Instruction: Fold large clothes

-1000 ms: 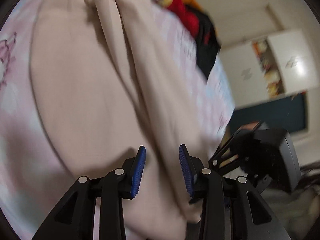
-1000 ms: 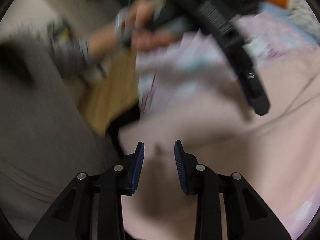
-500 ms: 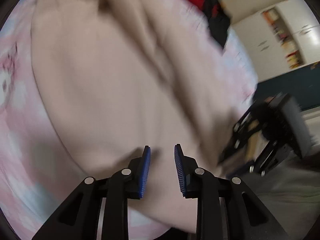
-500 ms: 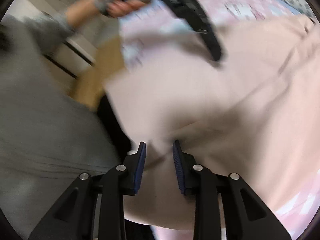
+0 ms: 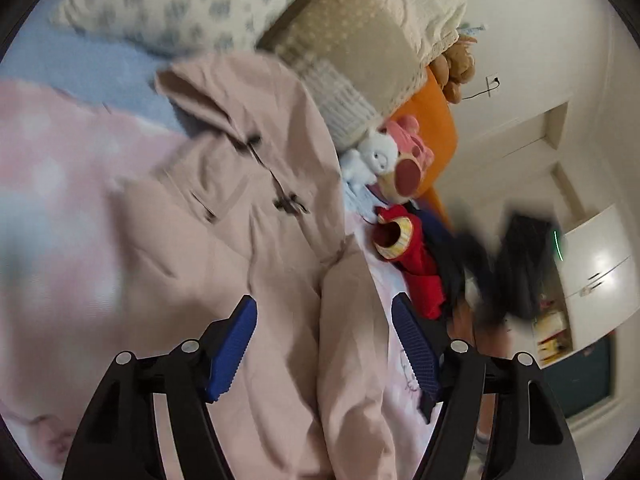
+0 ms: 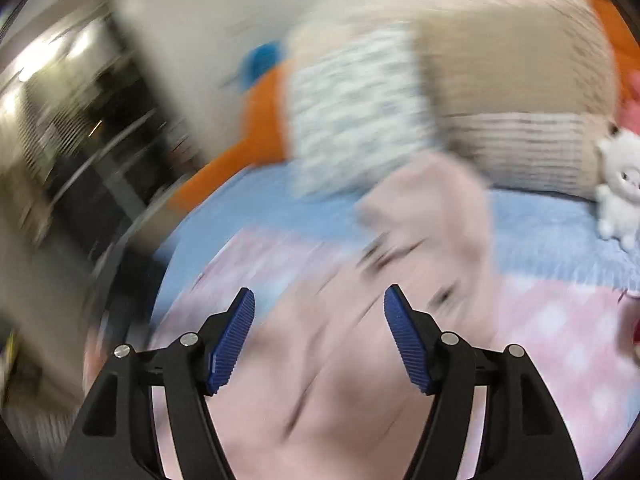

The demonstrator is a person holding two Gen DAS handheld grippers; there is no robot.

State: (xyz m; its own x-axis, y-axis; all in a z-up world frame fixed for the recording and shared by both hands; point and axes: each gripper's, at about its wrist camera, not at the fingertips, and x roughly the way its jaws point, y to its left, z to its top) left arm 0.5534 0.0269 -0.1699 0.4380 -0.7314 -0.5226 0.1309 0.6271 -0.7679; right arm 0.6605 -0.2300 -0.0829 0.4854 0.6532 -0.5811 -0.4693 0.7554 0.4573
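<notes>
Hovering over the pink coat [image 5: 248, 240] with both the left gripper [image 5: 324, 344] and right gripper [image 6: 320, 340] spread wide and empty, so pinch the sleeve [image 5: 352, 360] lying between the left fingers at its edge (right view too blurred to judge).

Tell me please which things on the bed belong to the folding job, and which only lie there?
For the job:
pink hooded coat
left gripper, open
right gripper, open

Only lying there:
white plush cat
red garment
pillows
pink blanket
</notes>
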